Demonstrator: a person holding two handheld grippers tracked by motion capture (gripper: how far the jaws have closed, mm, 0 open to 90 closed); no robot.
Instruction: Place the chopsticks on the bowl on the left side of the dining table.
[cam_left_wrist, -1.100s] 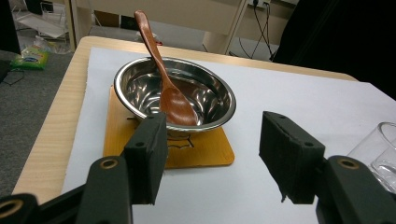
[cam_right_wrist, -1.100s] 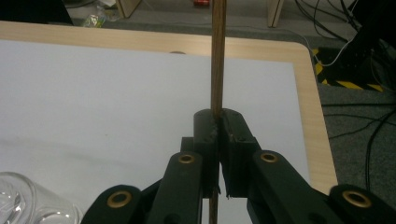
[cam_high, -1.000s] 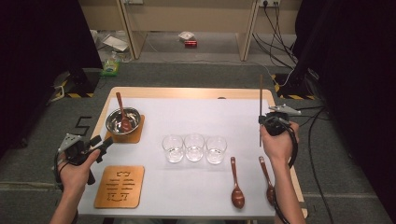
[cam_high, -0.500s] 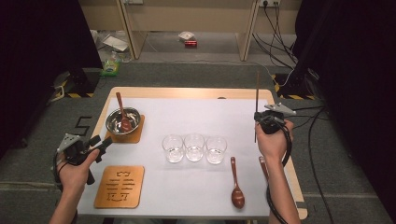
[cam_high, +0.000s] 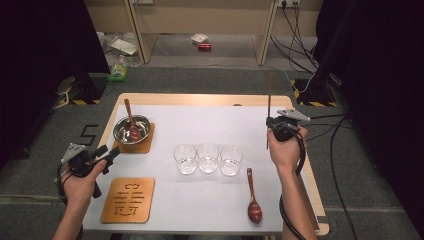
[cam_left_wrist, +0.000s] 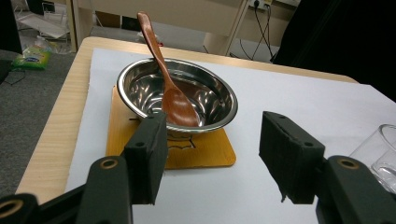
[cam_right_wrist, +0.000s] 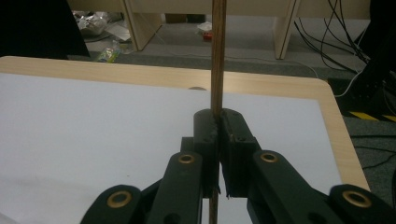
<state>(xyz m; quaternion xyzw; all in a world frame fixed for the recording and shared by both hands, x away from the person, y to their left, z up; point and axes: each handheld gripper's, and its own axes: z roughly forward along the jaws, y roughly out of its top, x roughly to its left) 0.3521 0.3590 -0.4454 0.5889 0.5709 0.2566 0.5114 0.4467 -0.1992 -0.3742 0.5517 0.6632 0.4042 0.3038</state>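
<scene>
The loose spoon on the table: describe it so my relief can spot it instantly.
On the white table, look to the near right, in front of the row of three glasses. The dark wooden spoon lies flat on the bare surface there, bowl toward the person; the other spoon leans in the steel bowl.

Left claw (cam_left_wrist: 212, 158) hangs spread wide just off the counter (cam_high: 200, 120)'s left edge; right claw (cam_right_wrist: 218, 140) is pinched tight above its right edge.

Ahead of my left hand-held gripper (cam_left_wrist: 212, 158) I see a steel bowl (cam_left_wrist: 140, 88) holding a wooden spoon (cam_left_wrist: 163, 74) on an orange mat (cam_left_wrist: 205, 151), with three glasses (cam_high: 207, 158) off to its right.
</scene>
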